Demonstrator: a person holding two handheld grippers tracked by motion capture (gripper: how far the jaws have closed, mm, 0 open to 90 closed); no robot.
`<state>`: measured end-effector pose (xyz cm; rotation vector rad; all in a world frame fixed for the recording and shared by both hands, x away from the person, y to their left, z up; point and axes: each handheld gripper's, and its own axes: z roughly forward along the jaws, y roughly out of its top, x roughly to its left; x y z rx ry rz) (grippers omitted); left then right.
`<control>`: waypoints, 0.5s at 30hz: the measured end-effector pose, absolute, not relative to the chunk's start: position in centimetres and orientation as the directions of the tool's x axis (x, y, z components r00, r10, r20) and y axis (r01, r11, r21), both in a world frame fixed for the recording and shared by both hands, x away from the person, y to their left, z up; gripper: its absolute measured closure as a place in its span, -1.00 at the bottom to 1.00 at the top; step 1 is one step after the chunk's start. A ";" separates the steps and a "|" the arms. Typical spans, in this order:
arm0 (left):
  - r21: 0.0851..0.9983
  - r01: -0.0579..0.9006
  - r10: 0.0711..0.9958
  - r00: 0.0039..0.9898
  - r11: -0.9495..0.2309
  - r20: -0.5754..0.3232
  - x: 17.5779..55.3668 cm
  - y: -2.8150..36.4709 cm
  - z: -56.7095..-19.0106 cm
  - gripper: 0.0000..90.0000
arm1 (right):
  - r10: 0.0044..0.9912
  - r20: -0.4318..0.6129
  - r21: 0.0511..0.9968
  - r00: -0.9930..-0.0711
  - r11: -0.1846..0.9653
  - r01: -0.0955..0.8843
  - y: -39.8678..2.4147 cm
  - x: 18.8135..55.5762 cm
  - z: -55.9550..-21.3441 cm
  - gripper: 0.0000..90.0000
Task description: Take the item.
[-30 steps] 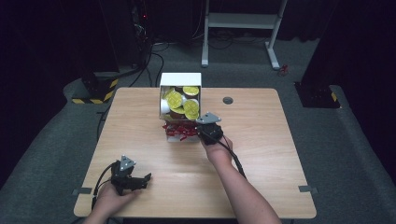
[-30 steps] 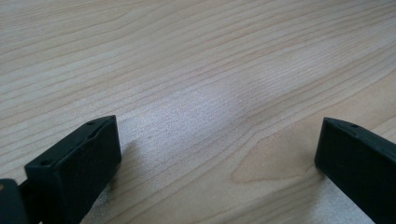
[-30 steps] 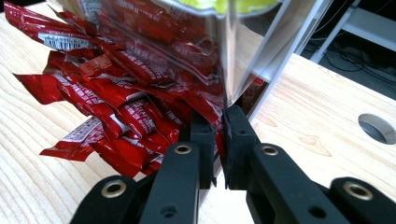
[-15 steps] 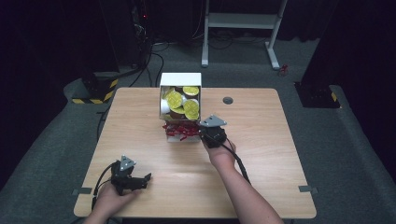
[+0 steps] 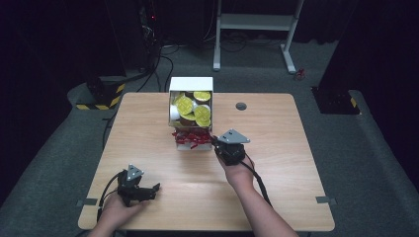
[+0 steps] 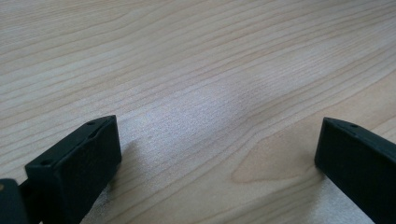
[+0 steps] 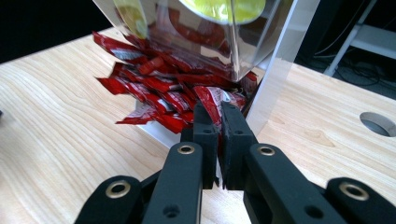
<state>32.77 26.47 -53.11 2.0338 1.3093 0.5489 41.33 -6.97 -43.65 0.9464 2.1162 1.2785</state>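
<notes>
At the dispenser box (image 5: 190, 96), the right tool (image 7: 219, 122) is clamped on a red packet (image 7: 208, 100), apparently ready to pull it free, while the left tool (image 5: 148, 190) rests apart on the tabletop (image 5: 296, 173).

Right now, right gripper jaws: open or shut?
Shut. In the right gripper view the right gripper has its jaws pressed together at the edge of the red packets; whether a packet is pinched cannot be told.

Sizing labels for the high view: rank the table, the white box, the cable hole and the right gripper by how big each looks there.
1. table
2. white box
3. right gripper, nearer the camera, so unsure
4. cable hole
</notes>
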 end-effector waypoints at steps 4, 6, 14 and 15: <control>0.713 0.640 0.911 0.412 -0.286 -0.004 32.8 26.5 -53.1 -0.98 | 0.766 -0.051 0.909 -0.641 0.302 0.288 -7.5 40.7 -43.4 0.94; 0.712 0.639 0.911 0.413 -0.290 0.001 32.8 26.5 -53.1 -0.98 | 0.765 -0.057 0.911 -0.641 0.303 0.280 -7.6 40.4 -43.5 0.94; 0.715 0.636 0.912 0.410 -0.289 0.003 32.7 26.6 -53.1 -0.95 | 0.751 -0.062 0.926 -0.658 0.289 0.244 -8.2 39.1 -43.8 0.94; 0.717 0.635 0.913 0.409 -0.288 0.005 32.7 26.6 -53.1 -0.94 | 0.749 -0.060 0.928 -0.659 0.285 0.239 -8.4 38.9 -43.8 0.94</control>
